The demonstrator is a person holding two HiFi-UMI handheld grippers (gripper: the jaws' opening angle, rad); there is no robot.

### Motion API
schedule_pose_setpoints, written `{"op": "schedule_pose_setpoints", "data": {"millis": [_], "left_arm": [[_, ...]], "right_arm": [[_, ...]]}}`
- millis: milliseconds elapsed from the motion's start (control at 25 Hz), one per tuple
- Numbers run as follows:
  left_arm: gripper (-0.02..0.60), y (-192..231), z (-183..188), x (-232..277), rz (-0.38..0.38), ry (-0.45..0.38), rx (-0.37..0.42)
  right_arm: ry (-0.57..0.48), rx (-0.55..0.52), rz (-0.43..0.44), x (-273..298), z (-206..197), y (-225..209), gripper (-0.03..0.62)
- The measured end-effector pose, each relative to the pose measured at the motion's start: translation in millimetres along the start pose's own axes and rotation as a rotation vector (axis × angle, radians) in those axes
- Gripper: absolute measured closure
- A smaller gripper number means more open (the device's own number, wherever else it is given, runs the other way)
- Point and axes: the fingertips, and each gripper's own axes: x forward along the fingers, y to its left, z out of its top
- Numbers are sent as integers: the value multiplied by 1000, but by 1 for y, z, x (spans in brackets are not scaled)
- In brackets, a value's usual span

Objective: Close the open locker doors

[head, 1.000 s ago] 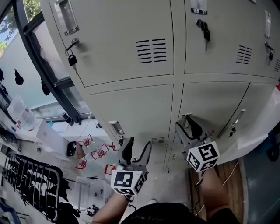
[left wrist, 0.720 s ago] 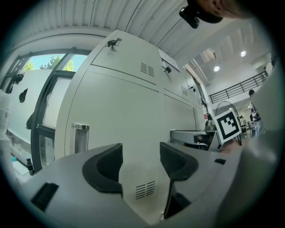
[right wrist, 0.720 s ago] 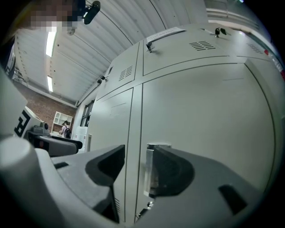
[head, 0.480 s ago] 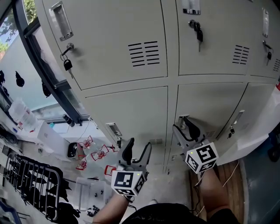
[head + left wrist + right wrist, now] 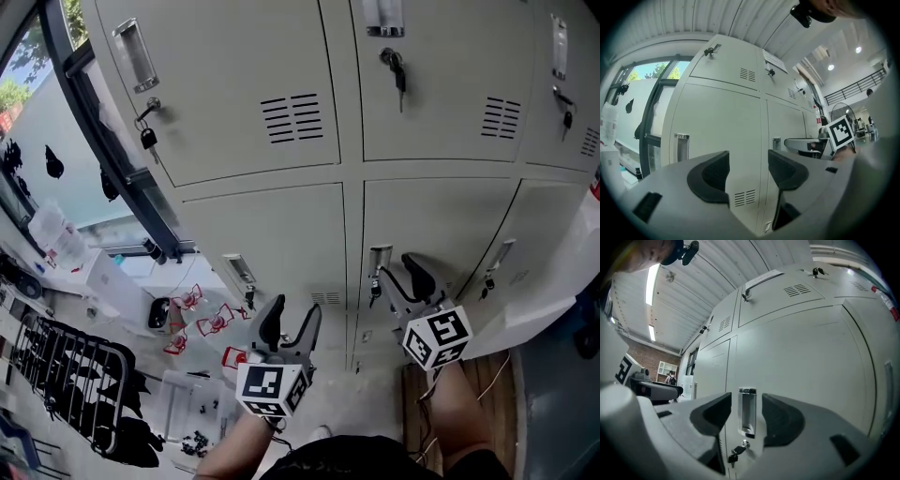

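The left claw [image 5: 291, 323] stands wide open and holds nothing. The right claw [image 5: 398, 279] is open too, empty, just before a locker door handle [image 5: 746, 411].

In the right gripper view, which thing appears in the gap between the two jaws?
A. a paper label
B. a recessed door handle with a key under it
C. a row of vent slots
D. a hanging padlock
B: the recessed handle of a locker door stands in the gap between the open jaws, with a key hanging just below it. The pads do not touch either one.
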Motion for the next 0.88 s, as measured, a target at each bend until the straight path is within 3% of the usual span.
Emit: {"op": "schedule_pose_setpoints", "data": {"millis": [480, 760, 880], "left_arm": [[348, -94, -10, -44, 136, 8, -16], [389, -117, -26, -107, 264, 58, -12], [452, -109, -27, -147, 327, 59, -9]], "right_arm": [[6, 8, 181, -88, 3, -9, 405], [5, 67, 324, -124, -10, 27, 405], [-1, 82, 383, -131, -11, 60, 407]]}}
